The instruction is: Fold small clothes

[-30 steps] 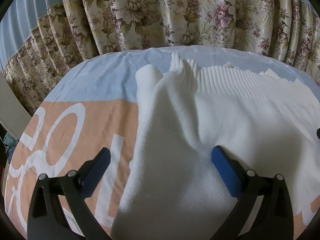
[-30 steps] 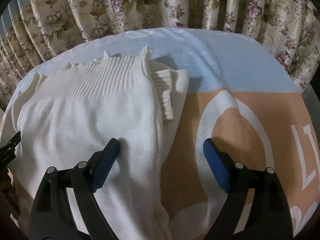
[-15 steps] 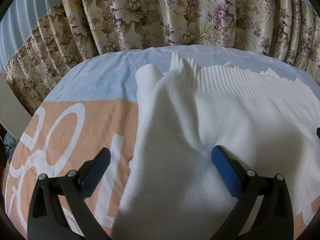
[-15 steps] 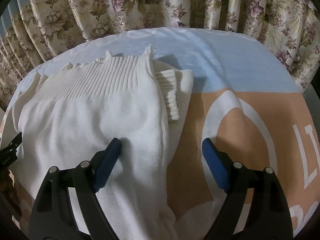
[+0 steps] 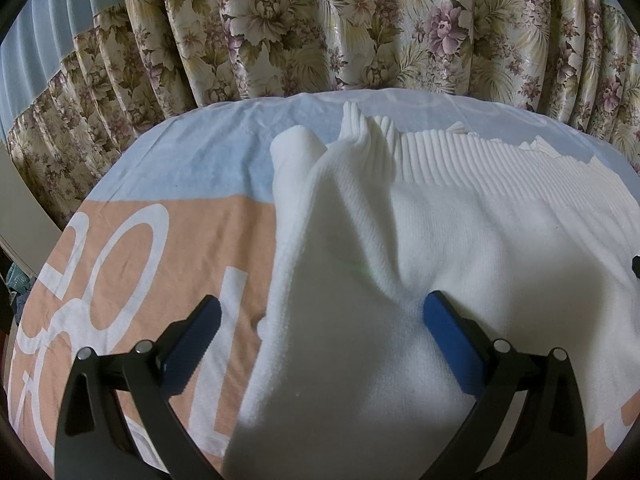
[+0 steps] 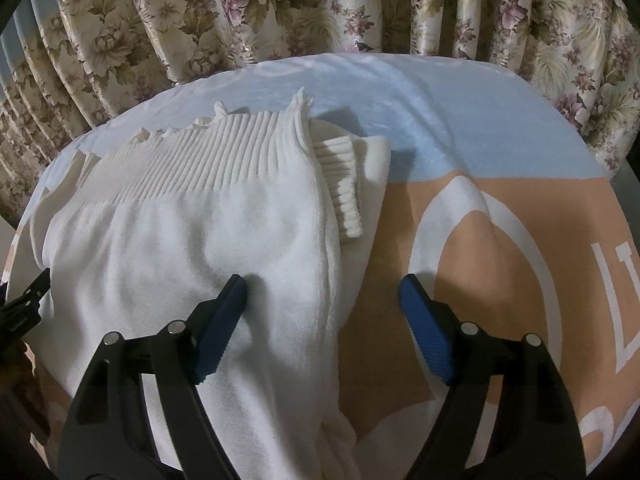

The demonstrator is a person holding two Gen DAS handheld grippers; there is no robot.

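The white knit sweater (image 6: 168, 248) is lying between both claws' jaws — its side edges bunching there. The right gripper (image 6: 322, 300) is standing wide, having just been closing, pads not pressing; the left gripper (image 5: 320, 316) is gaping too — gripping nothing.

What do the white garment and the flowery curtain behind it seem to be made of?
White garment: looks like soft knitted yarn, matte, with raised ribbing along its far hem; the fibre can't be told. Curtain: likely a woven satin-like fabric, judging by the slight sheen on its pleats and the floral print.

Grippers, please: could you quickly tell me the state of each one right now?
Left gripper: open, fingers straddling the white knit sweater's edge, not clamped.
Right gripper: open, just been closing, sweater edge between its fingers, not yet pinched.
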